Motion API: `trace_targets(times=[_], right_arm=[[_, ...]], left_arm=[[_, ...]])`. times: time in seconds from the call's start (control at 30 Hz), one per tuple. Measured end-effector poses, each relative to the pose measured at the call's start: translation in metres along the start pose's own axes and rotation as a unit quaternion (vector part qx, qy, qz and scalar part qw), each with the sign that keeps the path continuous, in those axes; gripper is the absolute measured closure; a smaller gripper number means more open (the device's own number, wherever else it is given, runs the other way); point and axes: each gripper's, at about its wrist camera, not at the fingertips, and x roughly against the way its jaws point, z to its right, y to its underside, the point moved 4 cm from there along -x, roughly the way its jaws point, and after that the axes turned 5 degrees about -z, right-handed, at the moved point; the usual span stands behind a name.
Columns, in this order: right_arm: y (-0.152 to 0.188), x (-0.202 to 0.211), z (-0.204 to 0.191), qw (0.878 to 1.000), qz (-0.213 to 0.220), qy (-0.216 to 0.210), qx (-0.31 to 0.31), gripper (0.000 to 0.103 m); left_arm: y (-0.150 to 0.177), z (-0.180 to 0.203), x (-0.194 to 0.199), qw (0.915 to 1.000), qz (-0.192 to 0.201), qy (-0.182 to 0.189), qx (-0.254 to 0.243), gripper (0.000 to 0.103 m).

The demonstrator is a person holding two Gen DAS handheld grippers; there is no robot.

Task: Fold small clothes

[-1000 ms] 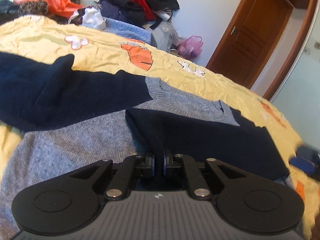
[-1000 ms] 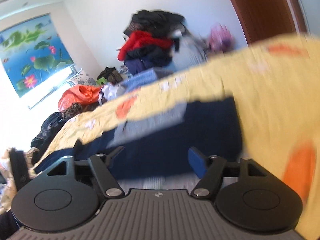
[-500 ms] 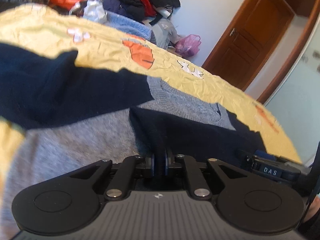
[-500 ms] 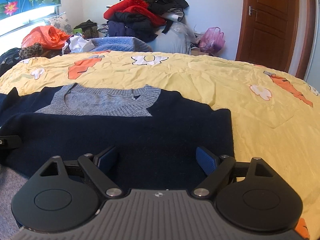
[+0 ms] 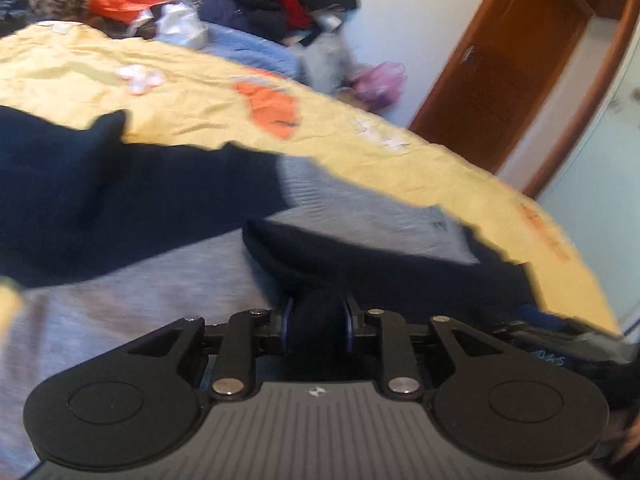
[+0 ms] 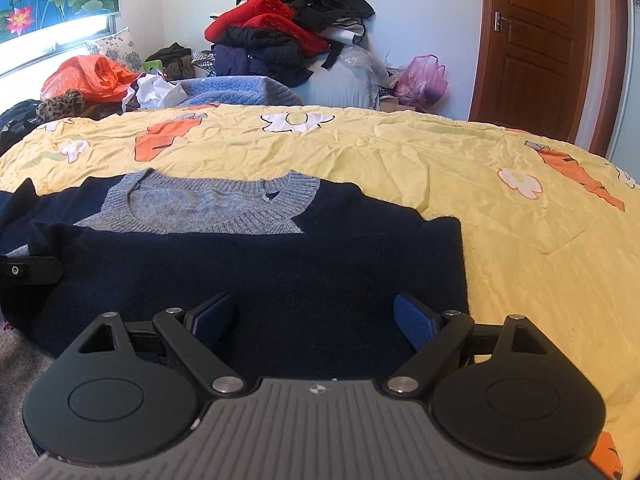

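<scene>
A navy and grey knit sweater (image 6: 280, 280) lies flat on the yellow bed cover (image 6: 400, 152), its grey collar (image 6: 208, 204) pointing away from me. In the left wrist view, a folded navy sleeve (image 5: 360, 256) runs across the grey body (image 5: 140, 300). My left gripper (image 5: 317, 320) has a bunch of that sleeve between its pads; the jaws are opening and the cloth still fills the gap. My right gripper (image 6: 316, 320) stands wide open just above the sweater's navy right side, with nothing pinched.
A tall pile of clothes (image 6: 288, 24) and a blue blanket (image 6: 236, 92) stand beyond the bed's far edge. An orange bag (image 6: 88, 76) is at the far left, a pink bag (image 6: 422, 80) near the wooden door (image 6: 536, 40). Bare yellow cover stretches right of the sweater.
My left gripper's jaws have spread from a tight pinch to a wider gap around the sleeve. My right gripper rolled level and came down over the navy part, then held still.
</scene>
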Motion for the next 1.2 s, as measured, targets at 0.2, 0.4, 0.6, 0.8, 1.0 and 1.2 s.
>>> trace_targets(times=[0.2, 0.4, 0.6, 0.8, 1.0, 1.2], right_arm=[[0.0, 0.0, 0.0, 1.0, 0.0, -0.001, -0.001, 0.014], [0.0, -0.001, 0.001, 1.0, 0.0, -0.004, -0.003, 0.012], [0.0, -0.001, 0.0, 1.0, 0.0, -0.004, -0.004, 0.011], [0.0, -0.001, 0.0, 1.0, -0.001, 0.001, -0.004, 0.011], [0.0, -0.001, 0.0, 1.0, 0.0, 0.001, -0.004, 0.011], [0.0, 0.0, 0.0, 1.0, 0.001, -0.002, -0.007, 0.011]], left_arm=[[-0.011, -0.052, 0.048, 0.999, 0.025, -0.031, 0.021, 0.079], [-0.034, -0.089, 0.102, 0.9921, 0.097, -0.007, 0.078, 0.077], [-0.024, -0.026, 0.048, 0.9958, 0.053, 0.059, 0.046, 0.077], [-0.004, -0.005, -0.003, 0.9993, 0.009, 0.03, 0.018, 0.077], [-0.015, -0.045, 0.037, 0.9984, 0.034, 0.032, 0.03, 0.077], [-0.055, -0.199, 0.117, 0.9606, 0.161, -0.053, 0.22, 0.073]])
